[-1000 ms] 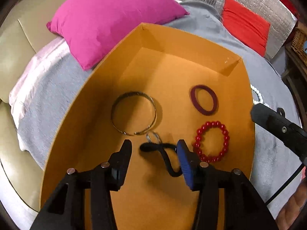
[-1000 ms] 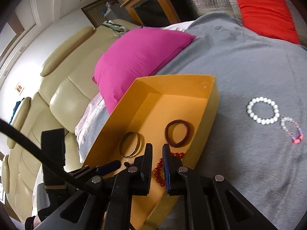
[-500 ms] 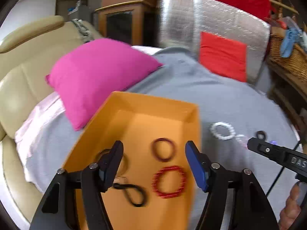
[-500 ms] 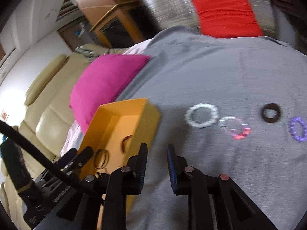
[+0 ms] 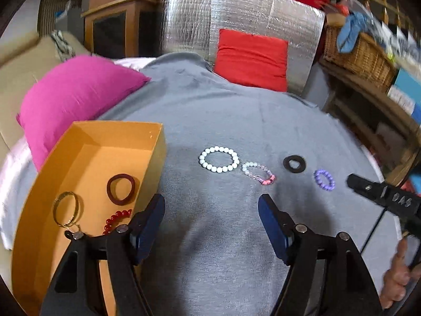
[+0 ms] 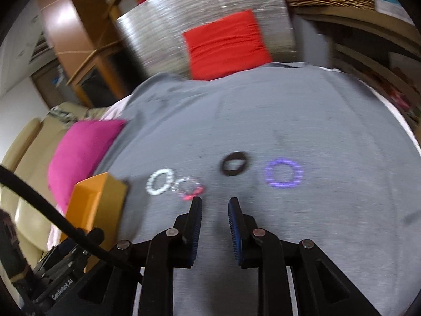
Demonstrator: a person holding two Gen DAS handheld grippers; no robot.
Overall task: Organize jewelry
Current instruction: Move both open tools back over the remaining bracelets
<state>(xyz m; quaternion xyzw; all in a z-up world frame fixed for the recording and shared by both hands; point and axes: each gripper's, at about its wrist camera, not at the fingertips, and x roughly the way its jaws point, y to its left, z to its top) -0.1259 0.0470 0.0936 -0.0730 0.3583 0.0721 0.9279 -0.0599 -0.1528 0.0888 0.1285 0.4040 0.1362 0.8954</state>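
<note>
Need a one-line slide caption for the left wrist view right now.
Open left tongs above the grey blanket, orange box of bracelets to the left, four loose bracelets ahead.

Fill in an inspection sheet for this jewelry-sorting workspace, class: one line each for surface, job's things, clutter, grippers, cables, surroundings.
Surface: grey blanket, fairly smooth.
Job's things: orange box holds a gold bangle, a maroon ring, red beads, partly hidden. On the blanket in a row: white bead bracelet, pink-clear bracelet touching it, black ring, purple bracelet.
Clutter: nothing seen on the blanket.
Grippers: left gripper wide open, empty; right gripper slightly open, empty, above the blanket.
Cables: black cable crossing the right wrist view.
Surroundings: pink pillow, red cushion, foil panel, wicker basket, beige sofa.
</note>
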